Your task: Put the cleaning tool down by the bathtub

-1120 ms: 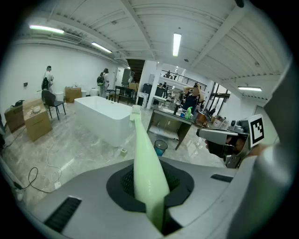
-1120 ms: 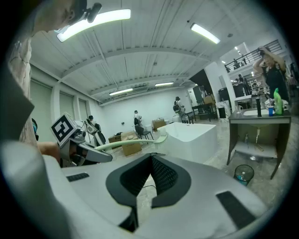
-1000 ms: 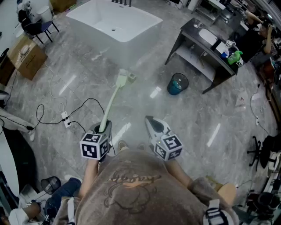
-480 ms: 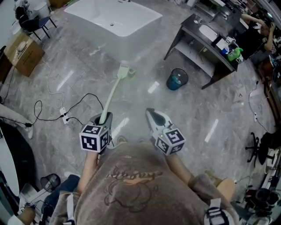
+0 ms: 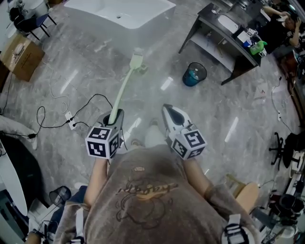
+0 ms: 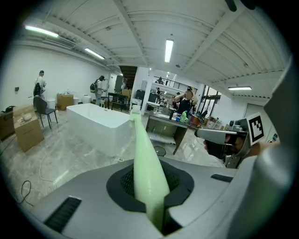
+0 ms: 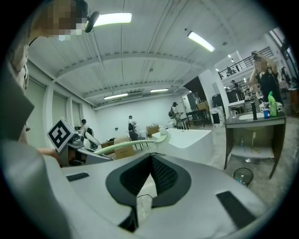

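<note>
The tool [image 5: 125, 88] was clamped by its handle between the fingers of the left gripper [image 5: 116, 118] and was held above the floor [image 5: 86, 57], head towards the bathtub [image 5: 119, 14] but short of it. The fingers of the right gripper [image 5: 170, 114] were closed together, with nothing held.

Left hand-held gripper [image 5: 116, 115] clamped, right [image 5: 167, 108] closed
</note>
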{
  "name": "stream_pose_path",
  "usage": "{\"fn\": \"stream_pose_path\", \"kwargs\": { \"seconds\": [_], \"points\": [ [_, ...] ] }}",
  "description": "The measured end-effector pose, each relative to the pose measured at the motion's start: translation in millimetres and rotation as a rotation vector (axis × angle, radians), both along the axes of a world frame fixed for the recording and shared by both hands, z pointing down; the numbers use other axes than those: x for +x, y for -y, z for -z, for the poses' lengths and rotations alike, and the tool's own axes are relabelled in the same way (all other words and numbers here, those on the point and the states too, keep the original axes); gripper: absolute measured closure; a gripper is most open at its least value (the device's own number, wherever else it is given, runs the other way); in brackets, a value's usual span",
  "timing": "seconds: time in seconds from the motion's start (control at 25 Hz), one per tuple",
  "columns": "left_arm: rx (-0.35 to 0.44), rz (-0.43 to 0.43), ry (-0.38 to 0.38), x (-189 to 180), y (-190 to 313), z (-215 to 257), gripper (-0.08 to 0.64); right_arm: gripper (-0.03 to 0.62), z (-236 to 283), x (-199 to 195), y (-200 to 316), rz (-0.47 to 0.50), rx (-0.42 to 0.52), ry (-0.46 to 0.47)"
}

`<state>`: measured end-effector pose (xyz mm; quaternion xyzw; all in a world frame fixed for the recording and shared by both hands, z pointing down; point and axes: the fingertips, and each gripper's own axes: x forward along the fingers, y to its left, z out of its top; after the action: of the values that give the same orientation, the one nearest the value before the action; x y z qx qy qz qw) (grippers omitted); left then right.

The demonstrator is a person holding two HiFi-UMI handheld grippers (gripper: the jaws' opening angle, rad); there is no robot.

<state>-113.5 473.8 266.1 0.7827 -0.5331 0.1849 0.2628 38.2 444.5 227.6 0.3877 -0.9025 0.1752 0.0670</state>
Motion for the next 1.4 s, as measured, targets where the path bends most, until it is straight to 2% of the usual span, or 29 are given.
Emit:
{"fn": "stream_pose_path", "kwargs": {
  "seconds": [0.28,0.48,1.08,1.4],
  "points": [
    [0.042,-0.013,0.007,0.1,38.0,0.0,0.541,0.594,-12.4,-7.3,32.0,-0.002,-0.017,0.015],
    [0.027,-0.012,-0.004,-6.9,69.7,-5.0,0.540,0.594,-17.4,-15.0,65.6,0.005,-0.031,0.020],
    [-0.038,-0.018,0.013,-24.3,203.4,-18.0,0.540,0.594,-21.4,-22.0,216.9,0.009,-0.073,0.017],
    [-0.053,-0.006,0.013,-11.9,278.1,-19.0,0.540,0.594,-21.5,-10.9,291.4,0.035,-0.092,0.009]
  ]
}}
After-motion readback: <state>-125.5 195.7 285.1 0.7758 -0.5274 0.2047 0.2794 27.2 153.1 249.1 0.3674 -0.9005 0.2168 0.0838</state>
